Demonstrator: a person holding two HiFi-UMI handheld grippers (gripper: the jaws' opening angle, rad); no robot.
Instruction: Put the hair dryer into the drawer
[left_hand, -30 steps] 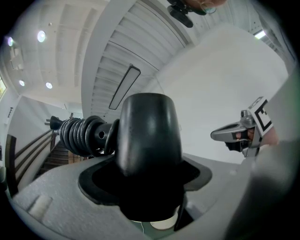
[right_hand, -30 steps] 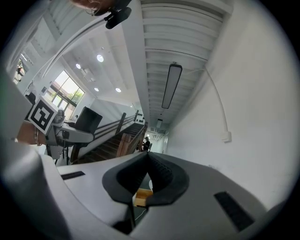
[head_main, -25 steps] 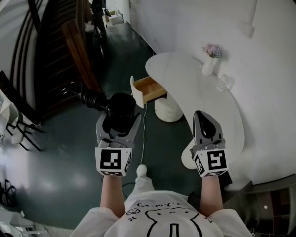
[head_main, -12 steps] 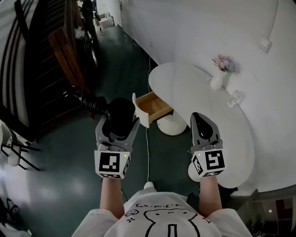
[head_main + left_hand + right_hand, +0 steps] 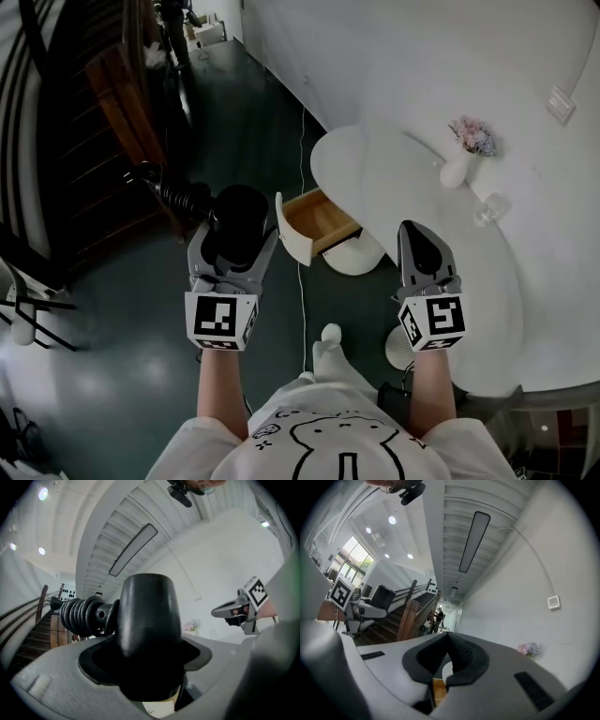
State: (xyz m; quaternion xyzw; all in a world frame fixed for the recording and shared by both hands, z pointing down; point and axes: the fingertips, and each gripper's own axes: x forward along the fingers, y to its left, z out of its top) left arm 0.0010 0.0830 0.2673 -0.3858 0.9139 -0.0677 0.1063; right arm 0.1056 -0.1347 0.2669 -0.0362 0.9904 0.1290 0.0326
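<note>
Grip on the hair dryer (image 5: 239, 223) is looking firm: the left gripper (image 5: 232, 251) is squeezing its fat black body from both sides, jaws spread only as far as that body forces them. The dryer is hanging in the air just beside the drawer (image 5: 319, 217), level with its white front panel and on the outer side of it, not yet over the wooden inside.

Its long axis is running away from the drawer. The ribbed cord sleeve (image 5: 176, 194) is pointing outward, off toward the dark stairs, while the rounded body is the end nearest the drawer front. To my eye that is what the next move is hinging on: the body needs carrying sideways past the front panel, and the tail end is likely needing to swing round so the whole length lies inside the open box.

The drawer is standing pulled out from under the white table (image 5: 403, 178).

On the far side of the drawer the right gripper (image 5: 422, 246) is hovering with its jaws pressed together on nothing, well apart from the dryer, so the left is plainly the nearer one.
</note>
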